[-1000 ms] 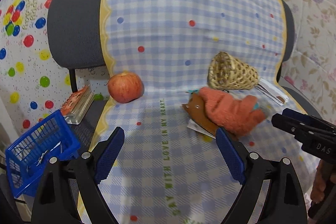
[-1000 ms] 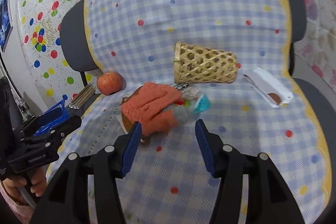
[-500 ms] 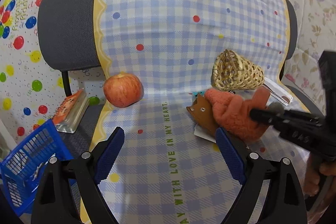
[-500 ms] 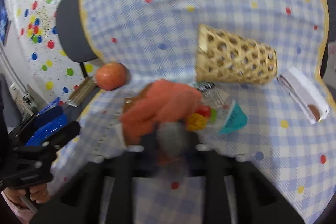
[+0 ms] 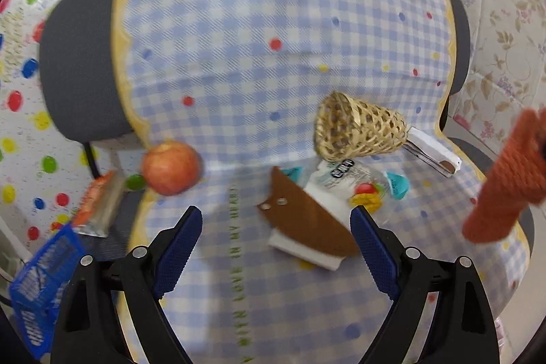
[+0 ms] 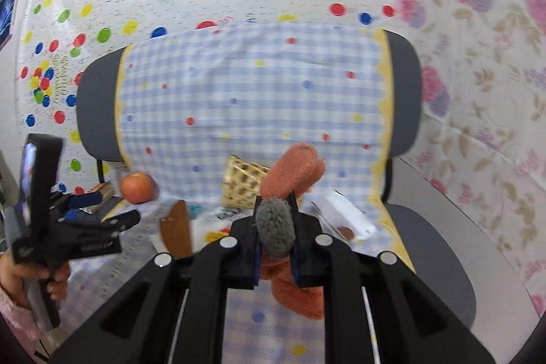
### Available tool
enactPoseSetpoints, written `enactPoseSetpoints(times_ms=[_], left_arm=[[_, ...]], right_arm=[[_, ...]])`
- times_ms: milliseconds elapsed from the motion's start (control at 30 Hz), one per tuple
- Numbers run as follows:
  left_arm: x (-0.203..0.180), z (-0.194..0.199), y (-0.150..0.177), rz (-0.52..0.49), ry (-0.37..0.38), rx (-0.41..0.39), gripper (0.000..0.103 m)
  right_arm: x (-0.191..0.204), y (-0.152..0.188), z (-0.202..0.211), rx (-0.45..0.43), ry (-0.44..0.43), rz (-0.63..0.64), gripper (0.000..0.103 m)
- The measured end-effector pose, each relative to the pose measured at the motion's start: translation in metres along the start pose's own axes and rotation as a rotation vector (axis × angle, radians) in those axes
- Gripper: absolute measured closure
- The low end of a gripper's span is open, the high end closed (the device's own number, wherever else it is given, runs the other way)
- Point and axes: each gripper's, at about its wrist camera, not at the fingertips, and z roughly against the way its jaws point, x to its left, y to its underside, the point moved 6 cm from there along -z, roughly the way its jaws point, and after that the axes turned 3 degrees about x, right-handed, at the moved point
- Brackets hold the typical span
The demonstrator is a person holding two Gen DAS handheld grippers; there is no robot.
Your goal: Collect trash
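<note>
From my left wrist view, the orange knitted glove (image 5: 505,179) runs off the right edge, its holder out of sight. The blue basket (image 5: 44,282) is clipped at lower left and smeared by motion blur, contents unreadable. I cannot read the label on the clear wrapper (image 5: 344,173). In my right wrist view, the glove (image 6: 290,179) masks part of the wicker basket (image 6: 242,183).

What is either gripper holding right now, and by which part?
The right gripper is shut on the orange glove, pinched at its grey cuff. The left gripper is open and holds nothing.
</note>
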Motion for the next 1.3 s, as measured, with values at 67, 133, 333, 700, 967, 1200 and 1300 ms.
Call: enactPoseSetpoints(times_ms=[67, 133, 333, 700, 967, 1200, 1300], left_arm=[[-0.007, -0.017, -0.002, 0.008, 0.010, 0.031, 0.015], [-0.011, -0.036, -0.005, 0.030, 0.016, 0.062, 0.016], [-0.006, -0.079, -0.004, 0.113, -0.018, 0.159, 0.015], [0.002, -0.090, 0.019, 0.147, 0.059, 0.272, 0.038], [0.003, -0.059, 0.009, 0.115, 0.117, 0.152, 0.071], [0.014, 0.004, -0.017, 0.093, 0.132, -0.033, 0.079], [0.023, 0.022, -0.027, 0.085, 0.105, -0.067, 0.080]], right_arm=[[-0.008, 0.007, -0.001, 0.008, 0.007, -0.010, 0.090], [-0.013, 0.013, -0.006, 0.020, 0.013, -0.017, 0.090], [-0.020, 0.021, -0.016, 0.032, 0.022, -0.021, 0.090], [-0.020, 0.029, -0.018, 0.053, 0.021, -0.005, 0.090], [-0.019, 0.033, -0.018, 0.063, 0.005, -0.014, 0.090], [-0.025, 0.022, -0.022, 0.062, -0.007, -0.035, 0.090], [-0.026, 0.017, -0.022, 0.064, -0.007, -0.042, 0.090]])
